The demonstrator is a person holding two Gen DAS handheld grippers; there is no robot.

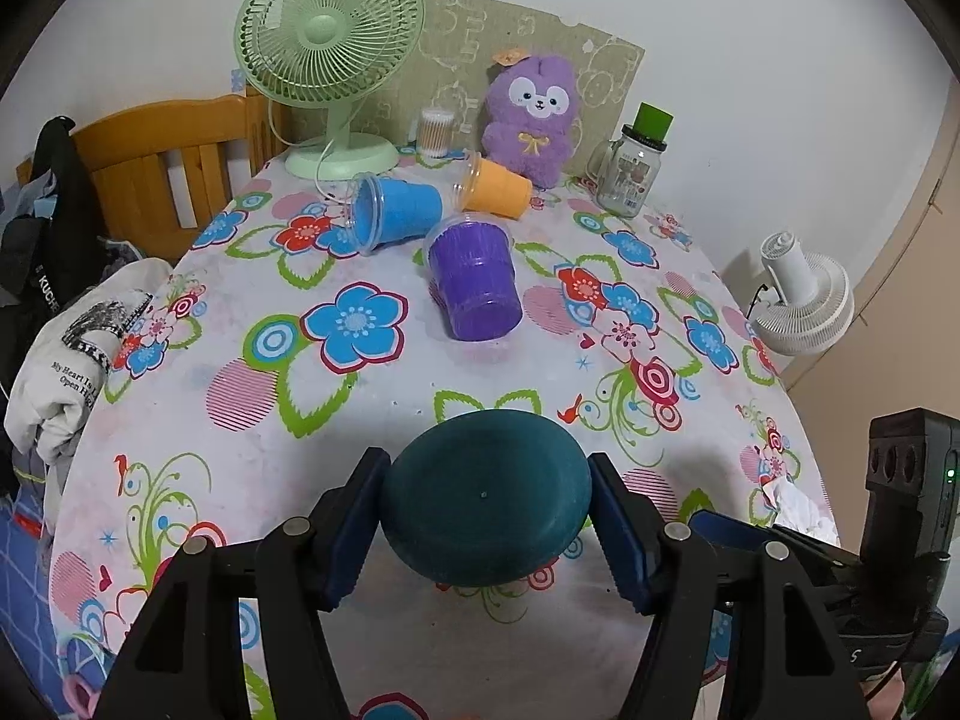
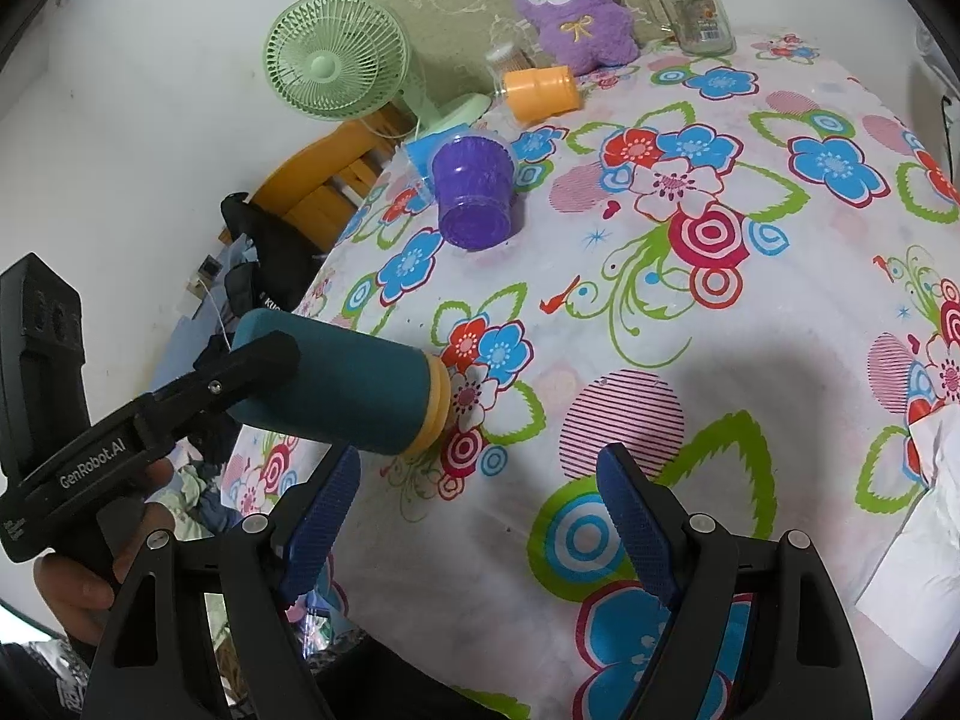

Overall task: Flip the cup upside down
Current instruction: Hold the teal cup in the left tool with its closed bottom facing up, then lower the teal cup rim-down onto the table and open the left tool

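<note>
My left gripper [image 1: 486, 510] is shut on a dark teal cup [image 1: 485, 515], its flat base facing the camera. In the right wrist view the teal cup [image 2: 342, 384] is held on its side just above the table's left edge, its yellow rim [image 2: 435, 408] pointing toward the table's middle, with the left gripper's finger [image 2: 258, 366] across it. My right gripper [image 2: 480, 504] is open and empty, to the right of the cup.
A purple cup [image 1: 474, 282], a blue cup [image 1: 393, 210] and an orange cup [image 1: 495, 186] lie tipped on the floral tablecloth [image 1: 300, 450]. A green fan [image 1: 327, 60], a purple plush [image 1: 531, 120] and a glass jar [image 1: 627, 171] stand at the back. White paper [image 2: 924, 516] lies at the right.
</note>
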